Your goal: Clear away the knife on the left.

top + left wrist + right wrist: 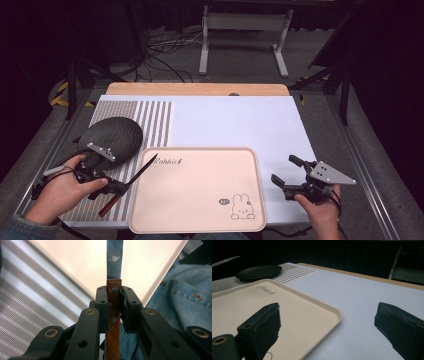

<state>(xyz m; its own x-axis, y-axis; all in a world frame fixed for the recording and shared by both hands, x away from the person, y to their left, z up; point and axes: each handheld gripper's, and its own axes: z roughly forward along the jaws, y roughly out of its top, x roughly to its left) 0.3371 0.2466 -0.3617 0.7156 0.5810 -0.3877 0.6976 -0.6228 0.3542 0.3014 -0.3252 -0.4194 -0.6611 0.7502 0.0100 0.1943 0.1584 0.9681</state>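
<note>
One knife (131, 181) sits clamped by its wooden handle in the left gripper (119, 187), blade running straight ahead over the tray (200, 200); the right gripper (285, 175), farther off, gapes empty.

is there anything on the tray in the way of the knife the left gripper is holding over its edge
Nothing visible. The left gripper is shut on the knife by its wooden handle, blade tip over the tray's left rim. The tray's surface is bare; the dark plate sits apart on the striped mat.
</note>
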